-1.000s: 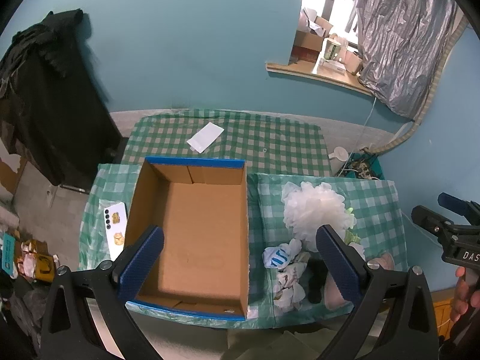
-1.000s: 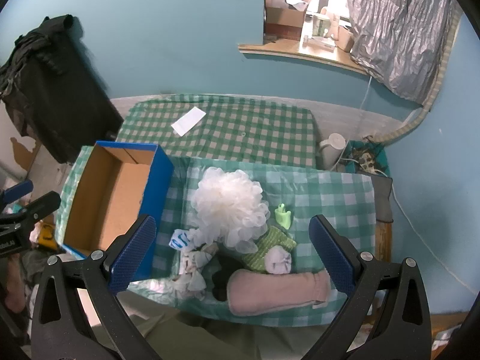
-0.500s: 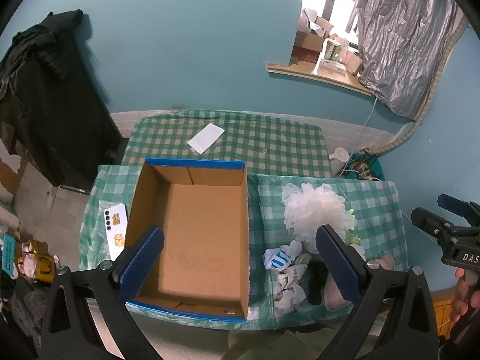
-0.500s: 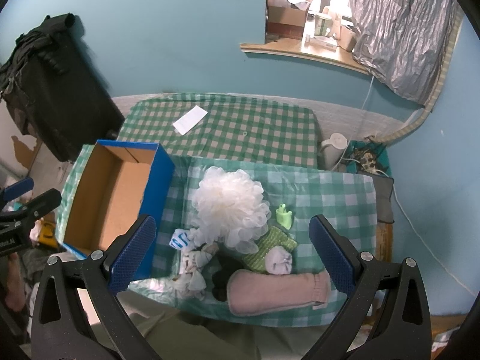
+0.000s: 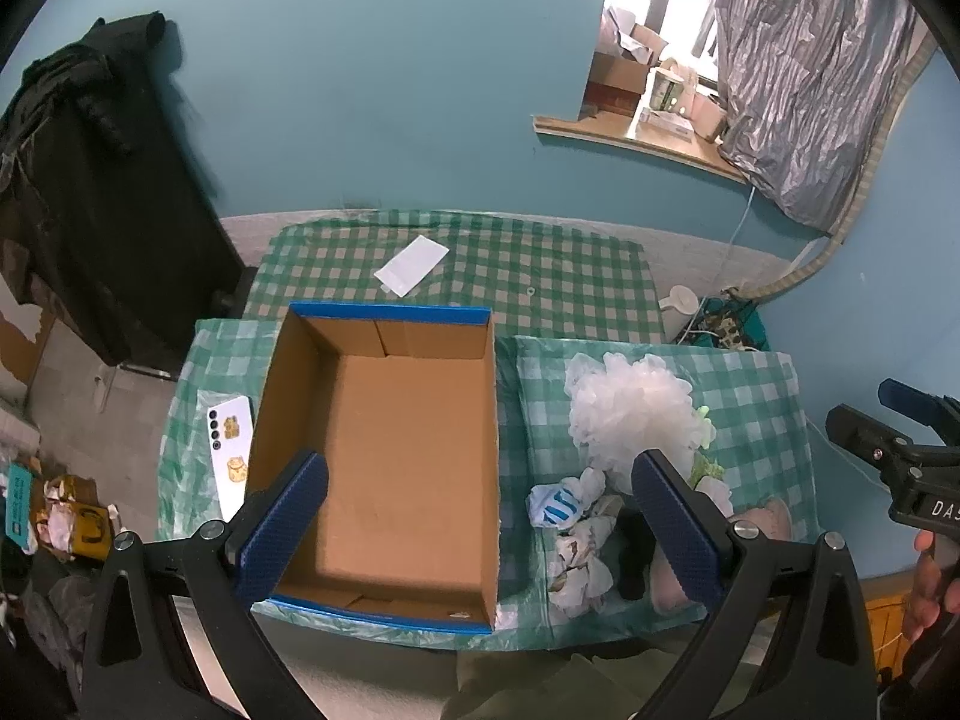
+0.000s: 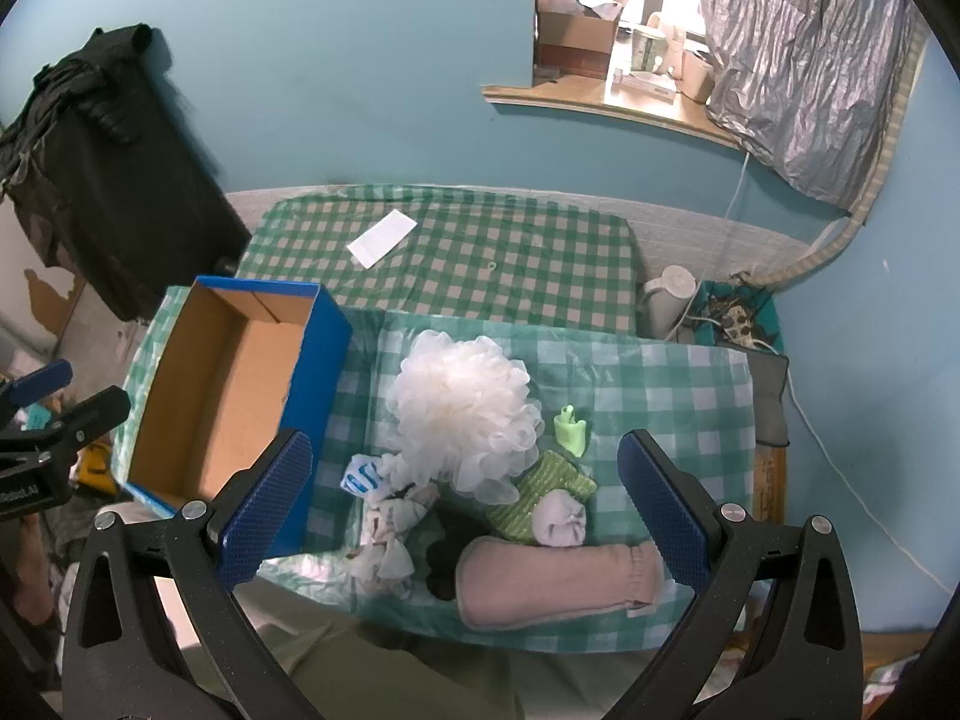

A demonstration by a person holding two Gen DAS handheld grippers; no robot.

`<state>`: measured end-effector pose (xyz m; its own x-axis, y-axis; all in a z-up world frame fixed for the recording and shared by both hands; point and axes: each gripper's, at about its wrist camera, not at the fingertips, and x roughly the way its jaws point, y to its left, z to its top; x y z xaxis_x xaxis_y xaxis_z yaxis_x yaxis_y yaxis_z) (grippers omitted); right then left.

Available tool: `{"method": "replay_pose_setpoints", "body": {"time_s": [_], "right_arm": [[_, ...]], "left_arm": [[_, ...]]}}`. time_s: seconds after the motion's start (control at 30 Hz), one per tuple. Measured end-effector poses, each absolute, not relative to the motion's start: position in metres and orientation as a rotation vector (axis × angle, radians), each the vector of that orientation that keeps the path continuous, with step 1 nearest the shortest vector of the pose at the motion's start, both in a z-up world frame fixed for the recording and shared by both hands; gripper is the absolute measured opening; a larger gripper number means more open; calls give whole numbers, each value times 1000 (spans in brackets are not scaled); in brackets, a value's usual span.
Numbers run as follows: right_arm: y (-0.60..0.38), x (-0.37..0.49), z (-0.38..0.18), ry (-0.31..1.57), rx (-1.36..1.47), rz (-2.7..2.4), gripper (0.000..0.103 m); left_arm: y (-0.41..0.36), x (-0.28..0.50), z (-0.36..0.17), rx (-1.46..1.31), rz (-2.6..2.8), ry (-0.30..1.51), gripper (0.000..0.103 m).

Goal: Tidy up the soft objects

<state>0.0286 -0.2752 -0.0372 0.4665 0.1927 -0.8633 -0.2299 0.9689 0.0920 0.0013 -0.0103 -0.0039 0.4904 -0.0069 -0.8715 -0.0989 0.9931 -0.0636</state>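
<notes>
The left tool (image 5: 480,516) hangs wide open and empty above the blue-sided cardboard box (image 5: 390,456). The right tool (image 6: 465,504) hangs equally wide and empty over the soft things just right of that box: a white mesh bath pouf (image 6: 462,408), a pink cloth mitt (image 6: 558,579), a green knitted cloth (image 6: 540,486) and crumpled white socks (image 6: 387,534), all on the green-checked surface (image 6: 660,396).

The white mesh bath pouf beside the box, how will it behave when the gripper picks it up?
The white mesh bath pouf looks airy and gathered in ruffles, so it is probably very light and will squash between the fingers. Its loose outer loops may snag or drag the crumpled white cloths that touch it.
</notes>
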Motion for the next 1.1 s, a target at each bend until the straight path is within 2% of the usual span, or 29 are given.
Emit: {"method": "replay_pose_setpoints", "body": {"time_s": [1.1], "right_arm": [[-279,17,-25,1035,-52,241,101]], "left_arm": [[-35,2,-1,-63,-1,1052,102]]}}
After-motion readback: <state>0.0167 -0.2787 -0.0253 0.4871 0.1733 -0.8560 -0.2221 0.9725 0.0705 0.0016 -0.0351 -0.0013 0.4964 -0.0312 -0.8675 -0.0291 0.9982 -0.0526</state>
